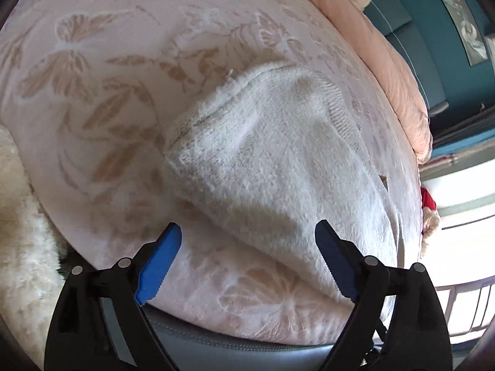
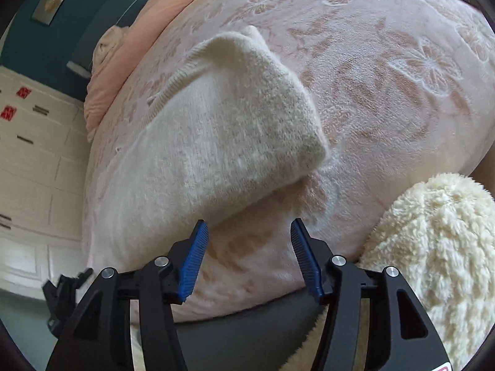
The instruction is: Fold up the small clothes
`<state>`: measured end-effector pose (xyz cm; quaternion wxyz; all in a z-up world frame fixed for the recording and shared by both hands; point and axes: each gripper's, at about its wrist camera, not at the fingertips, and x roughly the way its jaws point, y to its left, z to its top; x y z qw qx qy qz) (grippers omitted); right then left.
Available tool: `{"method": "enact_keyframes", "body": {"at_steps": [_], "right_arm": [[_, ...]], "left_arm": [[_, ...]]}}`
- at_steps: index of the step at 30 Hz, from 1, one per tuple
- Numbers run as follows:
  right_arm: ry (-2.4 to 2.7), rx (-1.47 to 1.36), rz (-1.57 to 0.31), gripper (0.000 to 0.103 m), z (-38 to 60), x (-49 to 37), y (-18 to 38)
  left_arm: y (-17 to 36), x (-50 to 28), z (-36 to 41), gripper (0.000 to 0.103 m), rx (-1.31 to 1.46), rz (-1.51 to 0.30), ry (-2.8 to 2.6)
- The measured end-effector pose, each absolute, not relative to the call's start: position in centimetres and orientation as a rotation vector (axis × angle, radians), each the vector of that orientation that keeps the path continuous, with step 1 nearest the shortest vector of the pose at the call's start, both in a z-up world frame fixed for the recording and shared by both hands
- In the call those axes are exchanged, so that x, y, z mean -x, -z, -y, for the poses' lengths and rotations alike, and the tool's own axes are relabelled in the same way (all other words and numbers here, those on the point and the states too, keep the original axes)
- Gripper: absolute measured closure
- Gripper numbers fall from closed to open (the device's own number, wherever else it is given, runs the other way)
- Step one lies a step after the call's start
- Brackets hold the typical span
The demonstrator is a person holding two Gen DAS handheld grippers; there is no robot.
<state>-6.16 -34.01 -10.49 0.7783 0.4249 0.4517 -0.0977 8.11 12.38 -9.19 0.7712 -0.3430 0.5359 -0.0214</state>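
The cream knit garment [image 1: 278, 160] lies on the pink floral blanket [image 1: 102, 99], already doubled over into a thick bundle with its ribbed hem [image 2: 173, 83] at the far side. Looks like a fold is done or partly done; neither gripper is holding cloth. The left gripper [image 1: 247, 262] has its jaws spread wide, empty, hovering at the bundle's near edge, the right finger just over the knit. The right gripper [image 2: 246, 256] is also spread and empty, above the blanket just near of the bundle's folded corner.

Likely next move: take a near edge or corner, one side each, and carry it toward the far hem for another fold, or flatten the bundle. The knit is thick and fuzzy, so a deep bite is needed; a shallow pinch may slip or catch only the top layer.

The blanket covers a bed. A peach quilt [image 2: 161, 9] is bunched at the far edge, against a teal headboard [image 1: 417, 15]. A fluffy cream throw [image 2: 433, 253] sits near right. White cabinets [image 2: 34, 160] stand to the left.
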Motion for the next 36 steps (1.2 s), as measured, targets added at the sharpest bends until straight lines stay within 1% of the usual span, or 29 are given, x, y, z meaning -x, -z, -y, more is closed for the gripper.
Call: {"method": "enact_keyframes", "body": {"at_steps": [2,4,5,6,7,8,11,14,15,17,20,21,22,24,26,28,31,33,34,36], "right_arm": [[0.227,-0.990,-0.917,0.036,35.1,4.9,10.5],[0.223,-1.055,-0.906,0.035,35.9,3.3,11.0],[0.225,-1.072,-0.918,0.043,36.1,2.4,11.4],[0.237,-1.073,-0.927,0.078,36.1,1.7,11.4],[0.212,-1.064,-0.935,0.086,35.8,1.0,11.2],[0.191,-1.046,-0.933,0.086,35.5,0.4,10.2],[0.062,-0.950,-0.823,0.088,33.7,-0.1,4.0],[-0.026,-0.894,-0.800,0.088,32.4,1.5,0.1],[-0.014,-0.864,-0.820,0.088,32.3,2.2,0.0],[0.047,-0.827,-0.903,0.088,32.7,4.0,2.3],[0.166,-0.760,-1.105,0.087,32.9,6.2,9.8],[0.162,-0.790,-1.130,0.086,32.9,7.0,11.4],[0.157,-0.836,-1.104,0.085,33.2,7.7,11.3],[0.180,-0.829,-1.080,0.082,33.8,8.4,9.1],[0.209,-0.764,-1.076,0.079,34.1,8.9,6.8],[0.253,-0.710,-1.059,0.079,34.0,9.1,5.0],[0.314,-0.552,-1.042,0.077,32.4,7.6,3.3],[0.338,-0.436,-1.055,0.069,31.7,6.6,3.5],[0.361,-0.415,-1.089,0.067,32.0,6.6,4.2],[0.434,-0.476,-1.117,0.066,34.3,8.3,5.5]], "left_arm": [[10.1,-9.2,-13.2,0.011,0.842,-1.143,-0.011],[10.0,-9.9,-14.2,0.011,0.937,-1.099,-0.059],[9.8,-10.2,-14.5,0.022,0.963,-1.082,-0.063],[9.5,-10.6,-14.7,0.038,0.960,-1.070,-0.053],[8.9,-11.3,-14.8,0.076,0.918,-1.083,-0.036],[8.0,-11.6,-15.0,0.080,0.899,-1.085,0.008],[3.5,-10.5,-15.7,0.083,0.881,-1.035,0.092],[0.2,-8.0,-16.5,0.084,0.831,-1.032,0.117],[-0.2,-7.1,-16.8,0.083,0.803,-1.037,0.103],[1.1,-5.7,-17.5,0.083,0.743,-1.079,0.051],[6.8,-4.7,-17.7,0.082,0.673,-1.200,-0.020],[8.5,-4.2,-17.7,0.082,0.669,-1.232,-0.039],[9.3,-3.7,-17.8,0.080,0.680,-1.233,-0.042],[8.6,-3.2,-17.9,0.076,0.664,-1.192,-0.038],[7.1,-3.4,-17.7,0.073,0.607,-1.158,-0.009],[6.4,-3.7,-17.4,0.072,0.536,-1.138,-0.002],[7.3,-4.0,-17.4,0.072,0.545,-1.163,-0.021],[7.9,-4.2,-17.5,0.072,0.585,-1.176,-0.035],[7.9,-4.2,-17.7,0.072,0.595,-1.174,-0.033],[7.9,-4.2,-18.2,0.071,0.606,-1.173,-0.027]]}}
